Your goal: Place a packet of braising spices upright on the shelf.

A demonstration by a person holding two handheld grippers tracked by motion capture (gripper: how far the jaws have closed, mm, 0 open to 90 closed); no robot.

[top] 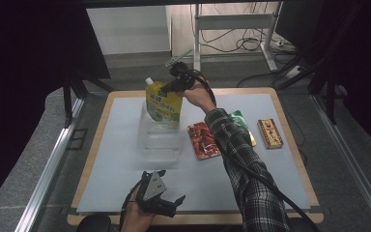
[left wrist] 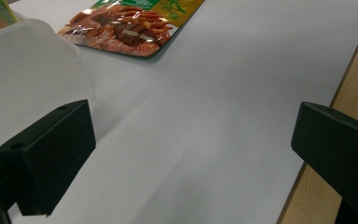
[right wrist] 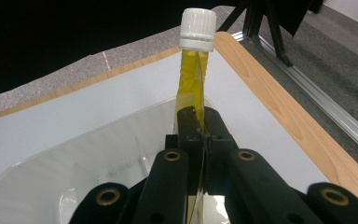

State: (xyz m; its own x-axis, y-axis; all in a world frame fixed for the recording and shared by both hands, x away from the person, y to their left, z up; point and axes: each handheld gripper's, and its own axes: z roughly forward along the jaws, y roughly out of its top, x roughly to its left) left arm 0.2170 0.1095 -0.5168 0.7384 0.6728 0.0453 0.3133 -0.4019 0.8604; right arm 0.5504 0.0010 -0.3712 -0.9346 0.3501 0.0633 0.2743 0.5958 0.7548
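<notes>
A yellow spouted pouch (top: 163, 100) with a white cap (right wrist: 197, 29) hangs upright over a clear plastic container (top: 160, 137) in the middle of the table. My right gripper (top: 172, 87) is shut on the pouch's top edge; in the right gripper view the jaws pinch the thin yellow pouch (right wrist: 192, 88) edge-on, with the container (right wrist: 56, 182) below. My left gripper (top: 166, 191) rests near the table's front edge with its jaws wide apart and nothing between them. In the left gripper view the container's wall (left wrist: 23, 70) stands beyond the left jaw.
A red snack packet (top: 203, 140) lies right of the container, seen also as the red snack packet (left wrist: 126, 25). A green packet (top: 239, 118) peeks out behind the sleeve. A small red and gold box (top: 269, 133) lies at the right. The wooden table edge (left wrist: 349, 84) runs close by the left gripper.
</notes>
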